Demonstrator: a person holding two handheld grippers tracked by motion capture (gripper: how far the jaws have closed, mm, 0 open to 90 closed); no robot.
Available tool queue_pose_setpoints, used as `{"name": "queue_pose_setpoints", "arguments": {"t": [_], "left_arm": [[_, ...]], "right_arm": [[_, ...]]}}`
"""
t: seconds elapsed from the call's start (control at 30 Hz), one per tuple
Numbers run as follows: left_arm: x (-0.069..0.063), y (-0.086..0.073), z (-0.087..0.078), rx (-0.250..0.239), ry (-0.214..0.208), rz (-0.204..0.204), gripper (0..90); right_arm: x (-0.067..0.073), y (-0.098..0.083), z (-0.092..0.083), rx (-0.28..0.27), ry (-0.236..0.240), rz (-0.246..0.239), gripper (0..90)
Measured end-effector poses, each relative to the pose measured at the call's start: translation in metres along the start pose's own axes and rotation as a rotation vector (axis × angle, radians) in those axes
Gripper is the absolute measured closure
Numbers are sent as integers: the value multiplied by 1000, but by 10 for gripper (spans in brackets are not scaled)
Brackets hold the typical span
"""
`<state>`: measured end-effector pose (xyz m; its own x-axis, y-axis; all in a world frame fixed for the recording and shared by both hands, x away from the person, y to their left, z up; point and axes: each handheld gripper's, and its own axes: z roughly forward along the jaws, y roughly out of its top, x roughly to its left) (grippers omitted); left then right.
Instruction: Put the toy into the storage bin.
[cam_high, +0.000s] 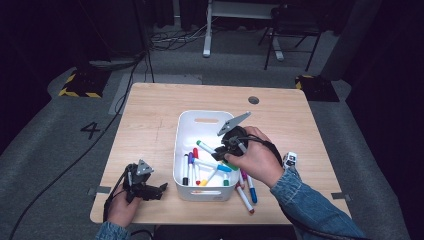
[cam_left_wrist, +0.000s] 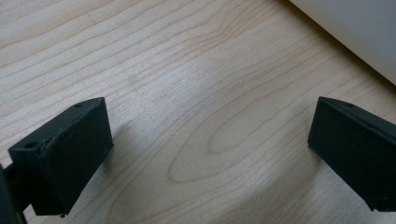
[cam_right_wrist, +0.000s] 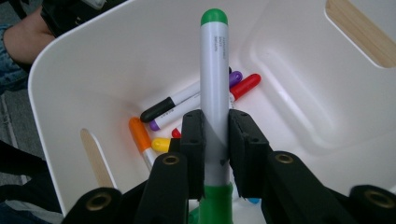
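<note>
A white bin (cam_high: 178, 150) stands in the middle of the wooden table (cam_high: 150, 120) with several coloured markers lying in it. My right gripper (cam_high: 223, 149) hangs over the bin's right side, shut on a white marker with a green cap (cam_high: 204, 147). In the right gripper view the jaws (cam_right_wrist: 215, 122) clamp that marker (cam_right_wrist: 214, 70) around its barrel, and it points into the bin (cam_right_wrist: 93, 70). Below it lie black-capped (cam_right_wrist: 156, 111), purple (cam_right_wrist: 235, 77), red (cam_right_wrist: 246, 85), orange (cam_right_wrist: 139, 130) and yellow (cam_right_wrist: 161, 143) markers. My left gripper (cam_high: 159, 190) rests on the table left of the bin, open and holding nothing (cam_left_wrist: 210, 135).
Several markers (cam_high: 247, 192) lie on the table just right of the bin's near corner. A small white object (cam_high: 289, 160) sits near the table's right edge. A round cable hole (cam_high: 253, 100) is at the far side. The bin's wall (cam_left_wrist: 359, 32) is close to my left jaws.
</note>
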<state>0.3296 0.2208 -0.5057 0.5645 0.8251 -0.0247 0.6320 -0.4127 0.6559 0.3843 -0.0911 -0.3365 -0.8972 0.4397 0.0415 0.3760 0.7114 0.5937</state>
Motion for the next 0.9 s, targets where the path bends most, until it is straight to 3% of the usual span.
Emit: {"name": "queue_pose_setpoints", "arguments": {"t": [0.47, 0.77, 0.8, 0.83, 0.9], "left_arm": [[0, 0, 0, 0, 0, 0, 0], [0, 0, 0, 0, 0, 0, 0], [0, 0, 0, 0, 0, 0, 0], [0, 0, 0, 0, 0, 0, 0], [0, 0, 0, -1, 0, 1, 0]], "right_arm": [[6, -3, 22, 81, -17, -47, 771], [11, -7, 36, 140, -6, -67, 768], [11, -8, 38, 153, 12, -62, 767], [12, -9, 40, 155, 15, -66, 734], [14, -9, 40, 105, 7, -57, 556]]}}
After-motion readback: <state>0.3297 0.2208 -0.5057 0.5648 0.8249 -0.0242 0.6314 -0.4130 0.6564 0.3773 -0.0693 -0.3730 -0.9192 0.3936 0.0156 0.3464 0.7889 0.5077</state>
